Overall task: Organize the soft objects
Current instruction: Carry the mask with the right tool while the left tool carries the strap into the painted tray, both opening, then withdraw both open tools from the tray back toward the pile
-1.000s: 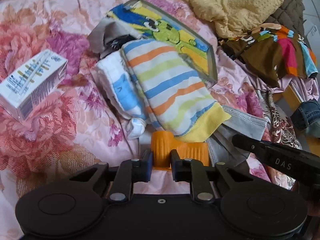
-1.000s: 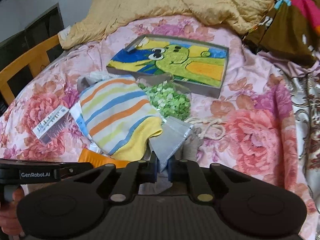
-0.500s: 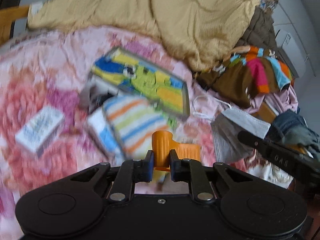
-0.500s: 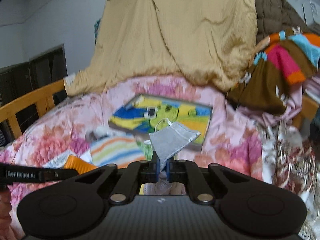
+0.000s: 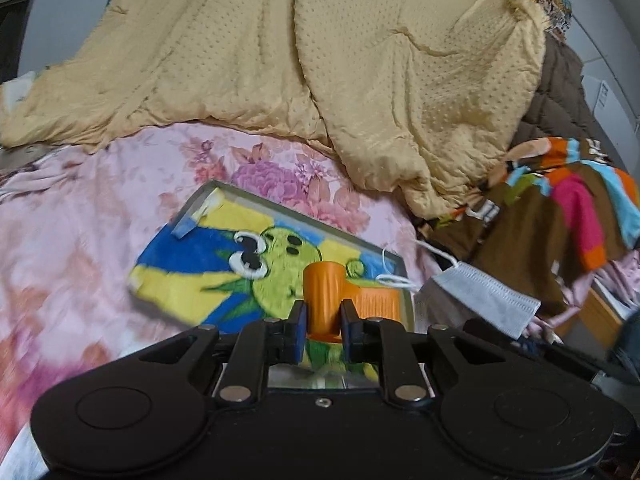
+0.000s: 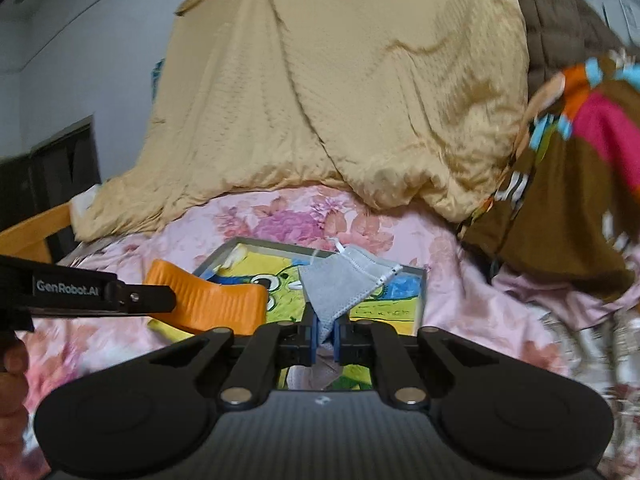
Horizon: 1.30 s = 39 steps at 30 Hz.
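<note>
Both grippers were loaded and up in the air above the bed. The left gripper (image 5: 323,330) was clamped tight around an orange ribbed piece (image 5: 324,294), soft by the look of it, which stuck up between the fingers and bent away toward 3 o'clock. The right gripper (image 6: 325,334) had its fingers pinched almost together on the lower corner of a grey face mask (image 6: 340,286), which fanned out above them with its ear loop trailing toward 12 o'clock.

So two soft things were picked up and neither was put down yet; that is my read of the progress. Where they belonged was not shown, and no bin or basket was in sight in either view. The rest of the sorting looked open, though the edges of both views were blurred and I could not count what else lay there.

Below the grippers, at roughly 12 o'clock in the left view, a shallow tray with a green cartoon picture (image 5: 240,264) lay flat on the pink floral bedspread (image 5: 100,208). It seemed the likeliest landing spot, but that was a guess. Behind it a big yellow quilt (image 5: 320,80) was heaped up from 10 to 1 o'clock, and a brown garment with bright stripes (image 5: 560,216) was piled at 3 o'clock. A wooden chair back (image 6: 36,234) showed at 9 o'clock in the right view. The grippers hung close side by side, so the mask's loop could snag the left one.
</note>
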{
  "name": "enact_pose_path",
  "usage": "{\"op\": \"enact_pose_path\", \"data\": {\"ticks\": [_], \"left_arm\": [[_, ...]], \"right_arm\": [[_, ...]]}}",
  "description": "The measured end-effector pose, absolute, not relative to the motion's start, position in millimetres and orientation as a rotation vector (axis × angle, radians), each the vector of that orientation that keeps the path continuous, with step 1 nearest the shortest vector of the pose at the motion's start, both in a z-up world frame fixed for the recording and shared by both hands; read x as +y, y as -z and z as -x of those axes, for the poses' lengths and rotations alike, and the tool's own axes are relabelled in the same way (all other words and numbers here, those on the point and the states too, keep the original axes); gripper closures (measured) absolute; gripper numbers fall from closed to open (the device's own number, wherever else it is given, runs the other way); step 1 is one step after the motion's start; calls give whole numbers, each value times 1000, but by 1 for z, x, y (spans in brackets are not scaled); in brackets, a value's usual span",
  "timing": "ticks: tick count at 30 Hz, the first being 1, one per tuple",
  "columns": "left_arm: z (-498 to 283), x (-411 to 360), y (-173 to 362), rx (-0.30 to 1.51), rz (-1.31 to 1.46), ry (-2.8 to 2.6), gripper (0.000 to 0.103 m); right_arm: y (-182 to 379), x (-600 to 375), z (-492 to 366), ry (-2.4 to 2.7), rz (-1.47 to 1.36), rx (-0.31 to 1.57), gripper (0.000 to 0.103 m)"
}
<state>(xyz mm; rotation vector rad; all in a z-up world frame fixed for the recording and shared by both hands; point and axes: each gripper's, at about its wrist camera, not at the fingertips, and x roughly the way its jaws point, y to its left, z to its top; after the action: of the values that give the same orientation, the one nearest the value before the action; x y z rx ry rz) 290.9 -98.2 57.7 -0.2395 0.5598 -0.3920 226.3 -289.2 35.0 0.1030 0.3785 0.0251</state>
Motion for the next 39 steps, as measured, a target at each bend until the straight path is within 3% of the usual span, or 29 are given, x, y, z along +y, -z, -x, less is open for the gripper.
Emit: {"op": "enact_pose_path", "data": {"ticks": [8, 17, 22, 26, 28, 29, 31, 33, 39], "left_arm": [[-384, -128, -13, 627, 240, 344, 85], [-410, -139, 22, 722, 172, 291, 83], [-411, -141, 23, 759, 163, 266, 76], [-408, -143, 21, 783, 130, 237, 70], [-406, -141, 19, 795, 133, 215, 64], [-404, -140, 17, 800, 139, 210, 57], [-398, -137, 11, 798, 141, 199, 40], [-389, -136, 2, 765, 122, 182, 21], [-347, -122, -32, 645, 142, 206, 3]], "right_arm": [[13, -306, -306, -30, -162, 479, 95], [45, -311, -331, -21, -155, 631, 91], [45, -313, -330, 19, -155, 677, 76], [44, -316, -329, 16, -182, 710, 51], [42, -316, -327, 15, -185, 731, 39], [40, -316, -325, 11, -184, 741, 36], [37, -315, -319, 24, -179, 751, 19], [31, -316, -309, 49, -171, 739, 16], [0, -318, -271, 37, -195, 635, 7]]}}
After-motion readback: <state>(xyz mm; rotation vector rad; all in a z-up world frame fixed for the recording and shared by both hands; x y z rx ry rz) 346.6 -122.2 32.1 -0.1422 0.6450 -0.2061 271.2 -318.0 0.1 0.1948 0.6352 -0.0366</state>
